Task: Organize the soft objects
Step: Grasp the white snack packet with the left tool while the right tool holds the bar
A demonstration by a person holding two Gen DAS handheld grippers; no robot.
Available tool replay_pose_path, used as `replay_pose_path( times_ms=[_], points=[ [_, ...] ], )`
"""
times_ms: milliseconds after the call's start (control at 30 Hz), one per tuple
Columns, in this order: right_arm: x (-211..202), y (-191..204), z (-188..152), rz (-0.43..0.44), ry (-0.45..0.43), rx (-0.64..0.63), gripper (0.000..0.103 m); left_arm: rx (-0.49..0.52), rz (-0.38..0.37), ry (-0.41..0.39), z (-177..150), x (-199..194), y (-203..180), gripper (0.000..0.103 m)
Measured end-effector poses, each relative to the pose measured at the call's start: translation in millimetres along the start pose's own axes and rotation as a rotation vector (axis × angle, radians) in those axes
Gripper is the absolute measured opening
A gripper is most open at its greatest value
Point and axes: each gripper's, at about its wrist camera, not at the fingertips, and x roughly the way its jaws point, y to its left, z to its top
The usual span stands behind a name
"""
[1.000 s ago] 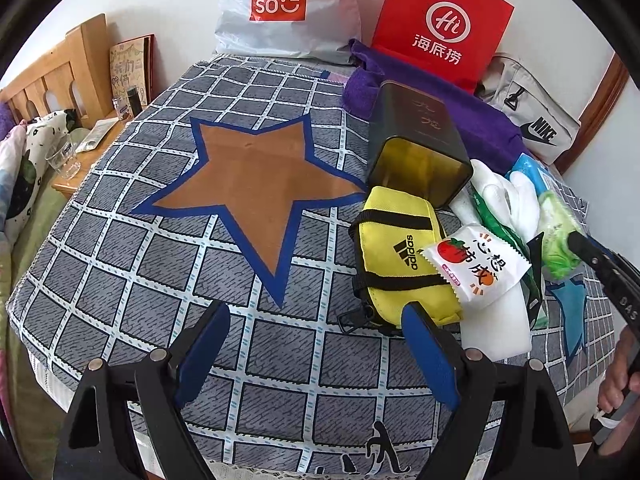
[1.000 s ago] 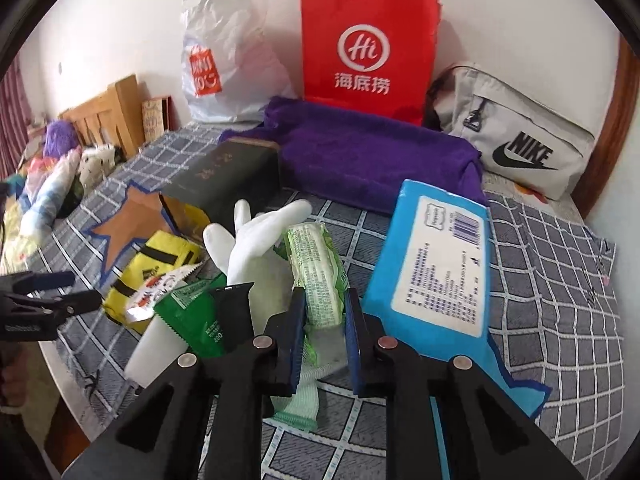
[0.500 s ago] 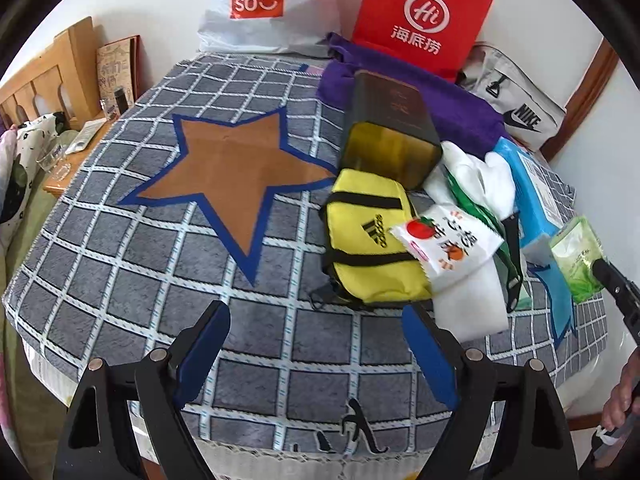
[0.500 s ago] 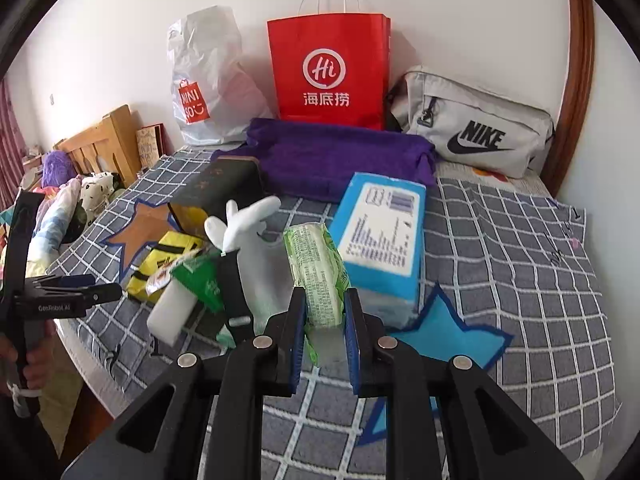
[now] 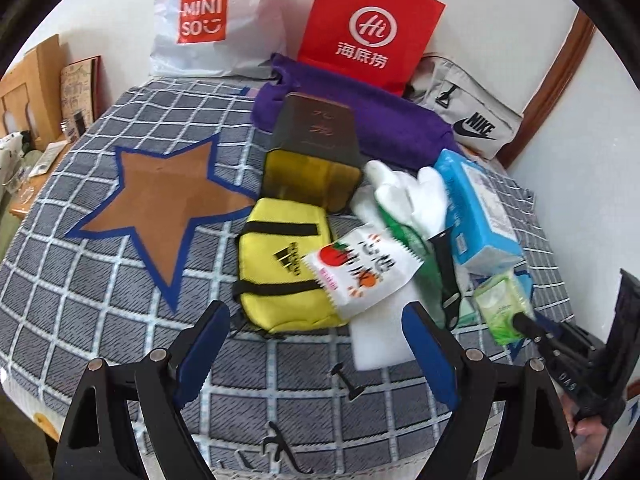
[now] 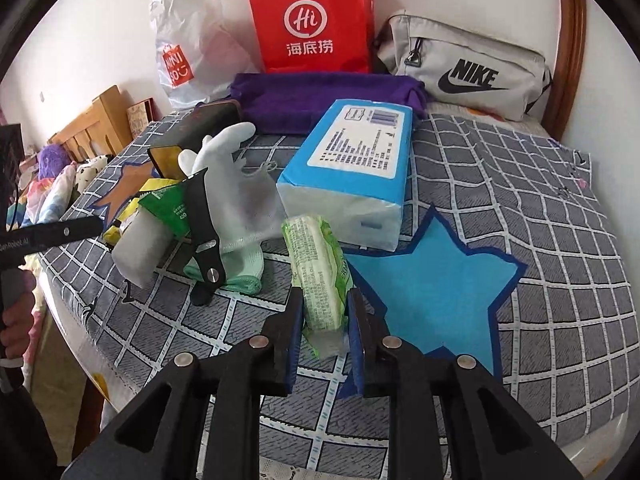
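Right gripper (image 6: 323,322): jaws clamped on the green tissue pack (image 6: 320,276), just been easing wider, pack between them and lifted above the bed (image 6: 560,208) near its front edge, beside the blue star patch (image 6: 432,292). Left gripper (image 5: 316,346): jaws wide open, nothing in them, over the front edge by the yellow pouch (image 5: 280,268). Blue tissue box (image 6: 352,168) lies mid-bed, white glove (image 6: 236,184) just beside it.

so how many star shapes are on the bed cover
2. A brown star lies on the side by the yellow bag; a blue star lies just past the blue tissue pack. Clutter may hide more.
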Motion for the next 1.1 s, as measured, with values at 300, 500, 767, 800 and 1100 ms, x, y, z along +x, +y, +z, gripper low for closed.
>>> replay_pose_path(
  times_ms=[300,500,767,800,1100],
  points=[
    [9.9,-6.9,1.8,0.045,0.008,0.000,0.022,0.010,-0.067,0.057,18.4,35.6,-17.9,0.087],
    [18.4,-11.9,5.2,0.062,0.015,0.010,0.023,0.010,-0.122,0.051,21.4,53.5,-25.2,0.075],
    [29.4,-15.3,8.5,0.068,0.036,0.023,0.023,0.034,-0.147,0.032,25.8,40.6,-25.9,0.054],
    [29.8,-14.9,8.8,0.067,0.037,0.022,0.023,0.038,-0.140,0.028,25.8,39.4,-24.1,0.053],
    [30.8,-9.4,8.9,0.046,0.046,0.007,0.023,0.000,-0.149,0.001,26.8,27.8,0.3,0.032]
  ],
)
